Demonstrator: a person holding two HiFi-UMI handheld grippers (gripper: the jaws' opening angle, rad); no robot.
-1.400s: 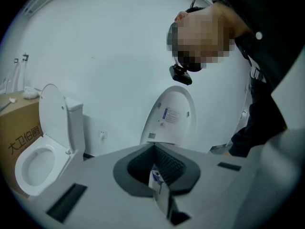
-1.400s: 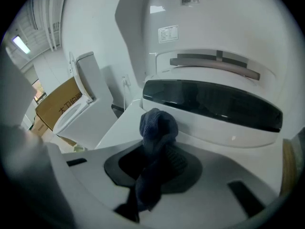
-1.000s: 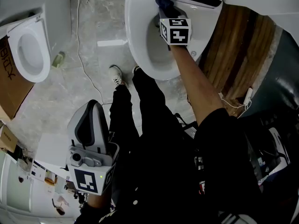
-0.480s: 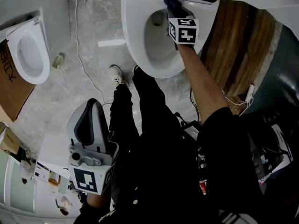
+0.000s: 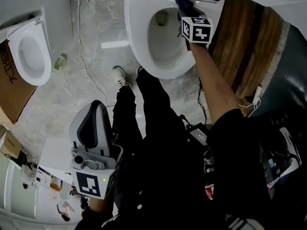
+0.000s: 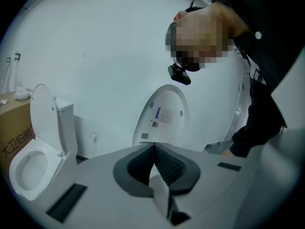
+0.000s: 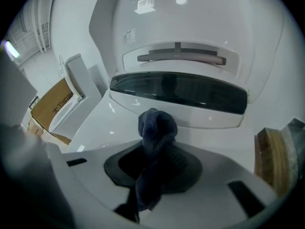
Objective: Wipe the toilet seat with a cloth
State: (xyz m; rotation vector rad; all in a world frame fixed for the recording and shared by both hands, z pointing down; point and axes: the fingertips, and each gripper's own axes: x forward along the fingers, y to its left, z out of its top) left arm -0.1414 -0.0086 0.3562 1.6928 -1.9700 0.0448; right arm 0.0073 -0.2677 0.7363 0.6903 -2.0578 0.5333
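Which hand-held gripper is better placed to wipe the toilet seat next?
Right: the right hand-held gripper is shut on the cloth at the toilet seat; the left hand-held gripper is shut, empty, far away.

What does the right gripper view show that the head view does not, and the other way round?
Only the right gripper view: the right gripper with jaws shut on the cloth, and the raised lid. Only the head view: the left gripper, the person's legs, the bowl. Both: the cloth, the seat, the dark panel, the second toilet.
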